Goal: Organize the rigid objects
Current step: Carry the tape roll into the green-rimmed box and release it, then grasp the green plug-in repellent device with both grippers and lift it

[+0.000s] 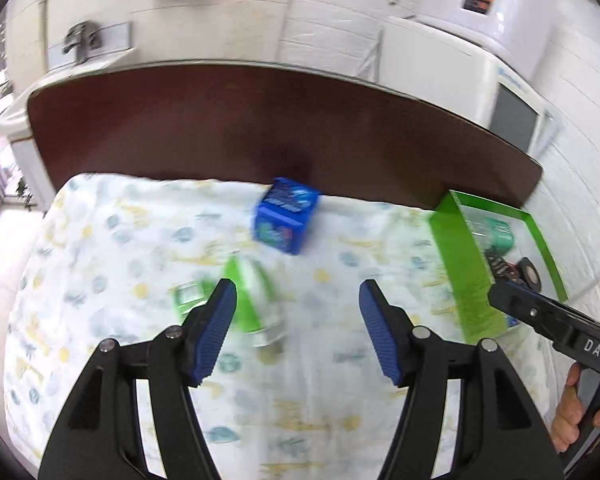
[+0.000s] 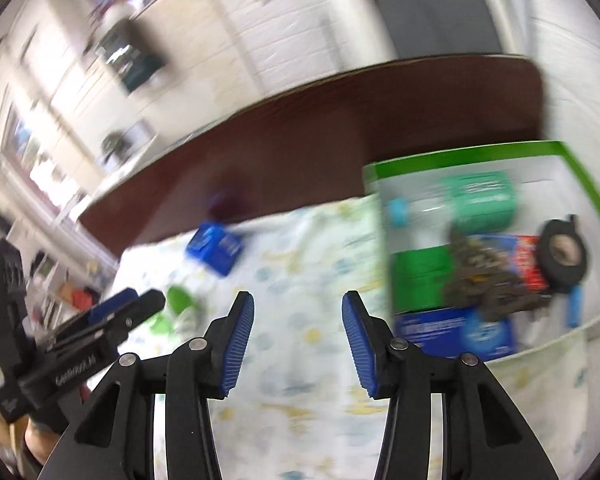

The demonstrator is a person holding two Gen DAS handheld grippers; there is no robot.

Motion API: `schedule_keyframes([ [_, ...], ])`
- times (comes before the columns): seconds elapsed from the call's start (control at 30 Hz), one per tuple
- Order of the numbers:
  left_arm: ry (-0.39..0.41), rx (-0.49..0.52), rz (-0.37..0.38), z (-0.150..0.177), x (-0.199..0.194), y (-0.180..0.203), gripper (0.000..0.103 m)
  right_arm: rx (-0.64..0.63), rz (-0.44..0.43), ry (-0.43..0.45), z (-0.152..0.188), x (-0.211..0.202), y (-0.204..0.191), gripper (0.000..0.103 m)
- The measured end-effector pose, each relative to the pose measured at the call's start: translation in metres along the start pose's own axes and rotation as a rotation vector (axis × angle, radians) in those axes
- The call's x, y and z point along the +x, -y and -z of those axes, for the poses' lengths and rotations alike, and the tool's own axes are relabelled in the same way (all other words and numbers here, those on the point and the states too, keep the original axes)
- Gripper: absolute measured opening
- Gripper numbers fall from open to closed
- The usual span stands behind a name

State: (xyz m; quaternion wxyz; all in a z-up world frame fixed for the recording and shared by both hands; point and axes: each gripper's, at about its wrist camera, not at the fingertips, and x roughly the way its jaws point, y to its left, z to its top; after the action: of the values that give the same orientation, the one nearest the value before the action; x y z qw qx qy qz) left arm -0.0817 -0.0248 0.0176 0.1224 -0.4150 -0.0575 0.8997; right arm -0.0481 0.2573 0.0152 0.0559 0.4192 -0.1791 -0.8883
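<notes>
Near the table's far edge sits the blue box (image 1: pixel 286 216); green bottle (image 1: pixel 252 300) lies nearer. Left gripper (image 1: pixel 298 320) and right gripper (image 2: pixel 298 336) gape wide, empty. Risk: bottle rolling when nudged.

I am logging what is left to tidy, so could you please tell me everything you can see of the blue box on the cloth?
The blue box is a small cardboard-looking carton, roughly cube-shaped, with blurred white and multicoloured print on its top and front. It looks closed and sits slightly skewed on the patterned cloth, at its far edge near the dark brown board. Nothing else appears to touch it; neither gripper is near it.
</notes>
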Motion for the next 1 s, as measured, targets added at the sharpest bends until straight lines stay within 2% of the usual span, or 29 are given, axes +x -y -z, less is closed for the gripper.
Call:
schedule_keyframes([
  [0.1,-0.008,-0.059,-0.062,0.012,0.002,-0.045,0.062,-0.073,-0.05,-0.072,0.008,0.029,-0.039,0.051],
  [0.23,-0.03,-0.049,-0.053,0.023,0.009,-0.07,0.06,-0.121,-0.094,-0.147,0.021,0.062,-0.078,0.051],
  [0.37,-0.025,0.014,-0.036,0.031,0.021,-0.07,0.06,-0.101,-0.11,-0.201,0.027,0.086,-0.097,0.051],
  [0.6,-0.058,0.034,0.017,0.033,0.05,-0.069,0.06,-0.055,-0.103,-0.199,0.016,0.105,-0.114,0.052],
  [0.7,-0.066,0.038,0.025,0.03,0.058,-0.068,0.052,-0.043,-0.112,-0.207,0.011,0.117,-0.124,0.054],
  [0.77,-0.076,0.032,0.037,0.027,0.062,-0.069,0.039,-0.043,-0.102,-0.217,0.01,0.127,-0.13,0.055],
  [1.0,-0.084,0.025,0.069,0.021,0.068,-0.073,0.036,-0.044,-0.082,-0.265,0.012,0.16,-0.139,0.055],
])
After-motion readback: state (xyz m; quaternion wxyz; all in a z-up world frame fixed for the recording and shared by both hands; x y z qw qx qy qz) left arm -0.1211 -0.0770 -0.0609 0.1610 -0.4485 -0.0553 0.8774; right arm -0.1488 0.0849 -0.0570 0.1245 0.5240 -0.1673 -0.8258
